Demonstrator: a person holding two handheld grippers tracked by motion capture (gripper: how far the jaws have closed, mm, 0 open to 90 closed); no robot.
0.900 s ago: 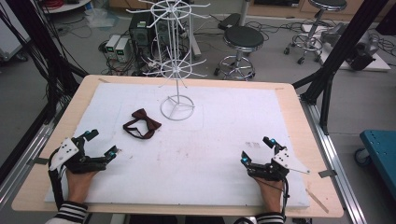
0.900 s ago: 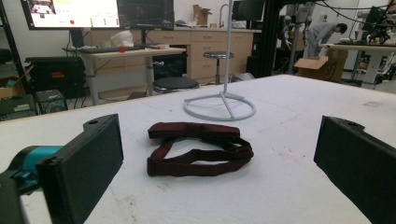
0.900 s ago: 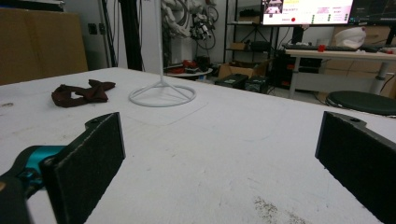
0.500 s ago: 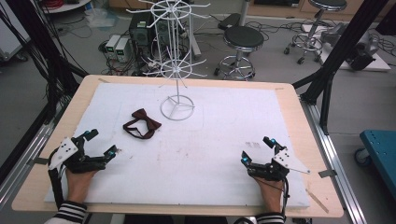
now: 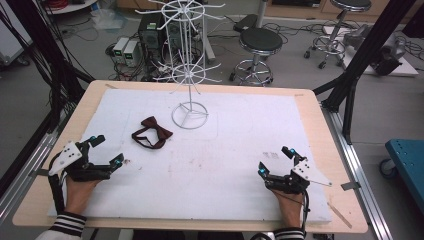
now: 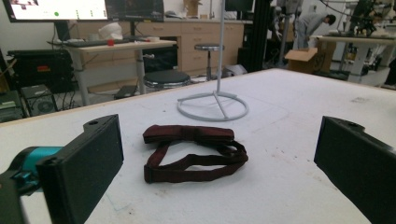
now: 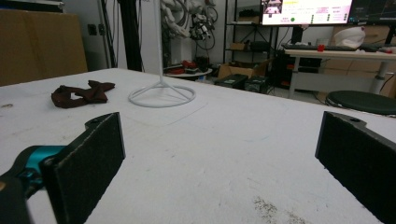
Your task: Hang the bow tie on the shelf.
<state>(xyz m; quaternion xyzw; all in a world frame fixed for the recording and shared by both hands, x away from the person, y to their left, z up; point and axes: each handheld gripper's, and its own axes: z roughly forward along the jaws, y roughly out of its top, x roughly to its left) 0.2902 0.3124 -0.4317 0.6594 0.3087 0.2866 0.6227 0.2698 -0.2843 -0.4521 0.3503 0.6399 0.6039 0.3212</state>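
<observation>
While both hand-held grippers rest at the near edge of the white foam-covered tabletop (image 5: 215, 165), nothing is grasped: left hand-held gripper (image 5: 104, 150) has its jaws spread wide and empty, right hand-held gripper (image 5: 275, 161) likewise released, flat black pads apart with bare tabletop between them in the right gripper view. Target looks like the dark maroon fabric bow tie with its looped strap (image 5: 152, 138), lying flat on the tabletop, in front of the left hand-held gripper and framed between its jaws in the left gripper view (image 6: 192, 151). It sits just beside the ring base of the white wire hook-carousel stand (image 5: 189, 115), apart from it, not touching. My read: step in hand is the left-side reach and pick, probably to hang the tie on a hook. To do it well: go in low and level, keep the jaws wide until the pads straddle the knot or one bow wing, then close on the thick folded part rather than the thin strap, which would slip or drag. Approach from the near side so the stand base stays out of the sweep. Lift straight up, check the loop hangs free before moving to the hooks. Containers: none on the tabletop; the stand's hooks all look bare.
</observation>
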